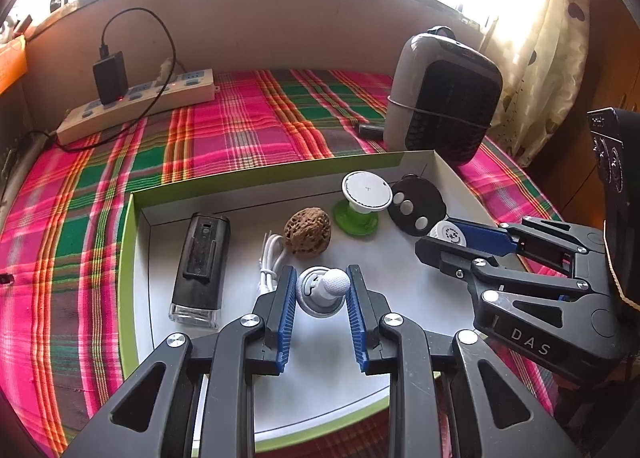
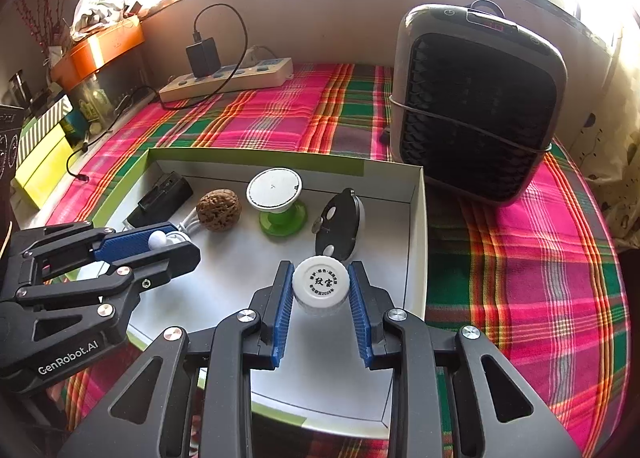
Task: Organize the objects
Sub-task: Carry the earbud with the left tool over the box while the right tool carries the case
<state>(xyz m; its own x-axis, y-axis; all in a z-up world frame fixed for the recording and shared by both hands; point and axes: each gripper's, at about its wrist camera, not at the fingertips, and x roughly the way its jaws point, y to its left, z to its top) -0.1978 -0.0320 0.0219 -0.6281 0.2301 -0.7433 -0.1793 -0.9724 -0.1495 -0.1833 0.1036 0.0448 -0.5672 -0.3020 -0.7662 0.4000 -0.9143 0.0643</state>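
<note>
Where ribbed pads [image 2: 282,312] grip: round jar [image 2: 320,285].

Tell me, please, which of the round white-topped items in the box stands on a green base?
The white disc on the green stand, beside the brown walnut. The white-capped jar in the right gripper shows no green.
</note>
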